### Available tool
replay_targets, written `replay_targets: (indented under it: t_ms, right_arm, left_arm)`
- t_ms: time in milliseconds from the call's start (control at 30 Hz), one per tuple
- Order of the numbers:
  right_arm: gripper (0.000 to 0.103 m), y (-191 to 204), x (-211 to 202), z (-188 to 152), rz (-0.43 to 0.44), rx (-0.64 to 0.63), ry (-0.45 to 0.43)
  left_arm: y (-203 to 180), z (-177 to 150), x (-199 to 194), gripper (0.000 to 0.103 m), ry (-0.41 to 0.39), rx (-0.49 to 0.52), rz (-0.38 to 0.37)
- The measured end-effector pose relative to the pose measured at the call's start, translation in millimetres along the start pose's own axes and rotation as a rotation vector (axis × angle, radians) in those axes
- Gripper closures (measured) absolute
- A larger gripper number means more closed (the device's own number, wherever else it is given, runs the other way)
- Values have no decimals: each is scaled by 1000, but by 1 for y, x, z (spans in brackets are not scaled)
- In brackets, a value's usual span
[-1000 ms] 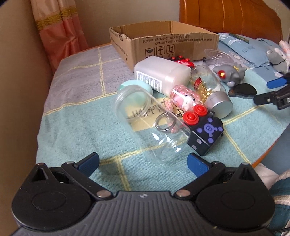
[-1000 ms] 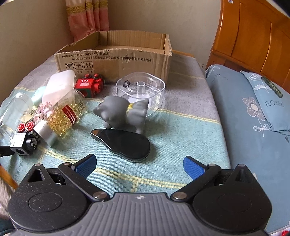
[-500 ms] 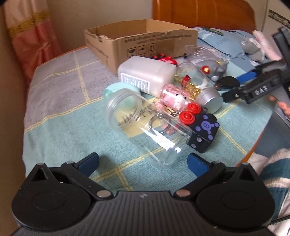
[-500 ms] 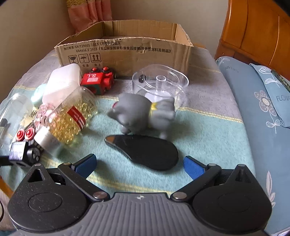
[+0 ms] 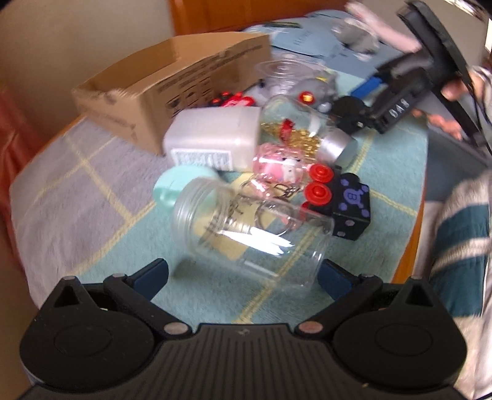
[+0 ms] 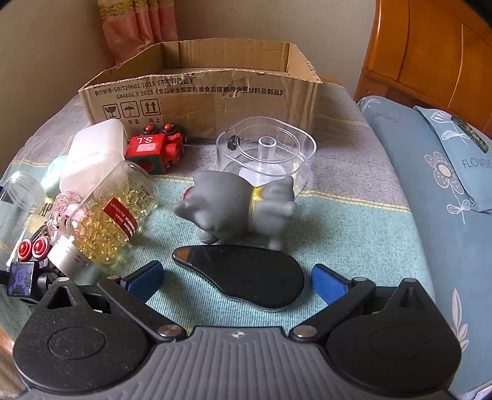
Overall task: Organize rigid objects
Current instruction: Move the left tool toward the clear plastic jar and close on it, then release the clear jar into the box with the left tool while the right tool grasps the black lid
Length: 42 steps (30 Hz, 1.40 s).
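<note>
My left gripper (image 5: 243, 277) is open, its blue pads either side of a clear empty jar (image 5: 252, 227) lying on its side. Behind the jar lie a black toy block with red knobs (image 5: 338, 203), a pink keychain charm (image 5: 279, 166), a white bottle (image 5: 215, 138) and a jar of yellow capsules (image 5: 304, 129). My right gripper (image 6: 236, 277) is open around a flat black teardrop-shaped object (image 6: 246, 277). Just beyond stand a grey toy animal (image 6: 240, 209), a clear square container (image 6: 267, 150), a red toy train (image 6: 153, 147) and an open cardboard box (image 6: 200, 92).
Everything lies on a bed with a teal and grey checked cover (image 6: 353, 215). A blue flowered pillow (image 6: 446, 172) and wooden headboard (image 6: 430, 46) are at the right. A pink curtain (image 6: 138, 24) hangs behind the box. The bed edge (image 5: 412, 240) runs close to the right of the left gripper.
My left gripper moved forward until the clear jar sits between its pads. My right gripper moved forward and down over the black object. The view is blurred by motion on the left.
</note>
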State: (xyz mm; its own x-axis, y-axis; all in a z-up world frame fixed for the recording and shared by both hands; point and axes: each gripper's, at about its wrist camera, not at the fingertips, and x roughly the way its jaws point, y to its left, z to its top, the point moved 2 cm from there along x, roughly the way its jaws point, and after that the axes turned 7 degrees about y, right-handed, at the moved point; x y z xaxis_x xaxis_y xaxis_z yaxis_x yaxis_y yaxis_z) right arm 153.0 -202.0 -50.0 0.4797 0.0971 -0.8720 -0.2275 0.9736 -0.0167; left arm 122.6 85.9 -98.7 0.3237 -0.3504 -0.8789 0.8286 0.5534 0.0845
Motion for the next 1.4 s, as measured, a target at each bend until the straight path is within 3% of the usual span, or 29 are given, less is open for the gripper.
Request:
replay_targets:
  t_ms: [200, 333, 500, 833, 1300, 1400]
  right_arm:
    - [0, 0, 1, 1, -8, 12, -1]
    - [0, 0, 1, 2, -8, 13, -1]
    - [0, 1, 1, 2, -14, 26, -6]
    - [0, -19, -1, -2, -68, 117, 4]
    - [0, -15, -2, -1, -72, 129, 6]
    - [8, -14, -3, -1, -71, 125, 2]
  left_arm:
    - [-9, 11, 2, 1, -24, 150, -2]
    - [-13, 12, 1, 4, -38, 173, 1]
    - [-18, 4, -4, 4, -38, 121, 9]
    - [-17, -13, -16, 4, -3, -156, 106]
    - [-15, -11, -13, 6, -8, -155, 109]
    - [-14, -10, -14, 5, -7, -178, 109]
